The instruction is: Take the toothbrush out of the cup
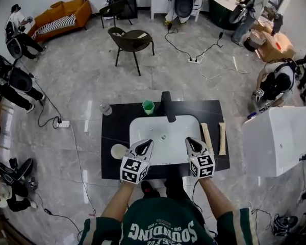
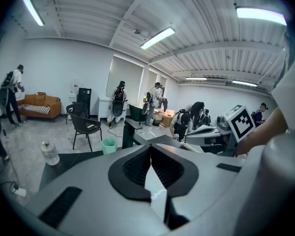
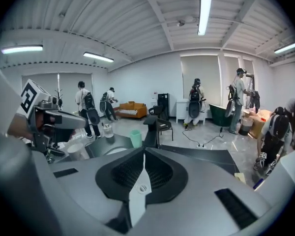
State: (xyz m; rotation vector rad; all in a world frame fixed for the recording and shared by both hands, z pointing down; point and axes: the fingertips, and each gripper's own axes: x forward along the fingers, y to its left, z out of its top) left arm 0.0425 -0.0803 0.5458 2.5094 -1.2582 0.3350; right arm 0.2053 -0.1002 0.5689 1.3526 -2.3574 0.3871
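The toothbrush I cannot make out with certainty in any view. The small green plastic cup (image 1: 148,106) stands upright on the matte black counter (image 1: 112,131), behind the white glossy rectangular basin (image 1: 143,129) and just beside the black angular faucet (image 1: 168,106); what is inside it is too small to tell. Two pale, long, narrow things (image 1: 208,137) lie side by side on the counter right of the basin; whether one of them is the toothbrush cannot be told. A white round cup (image 1: 118,151) stands at the basin's left front corner, near the left gripper (image 1: 149,142), and a clear plastic bottle (image 1: 106,109) stands at the counter's far left corner. Both grey tongs with ribbed black pads hover over the basin's near edge: the left gripper's jaws are together with nothing between them, and the right gripper (image 1: 188,140) is likewise closed and empty.
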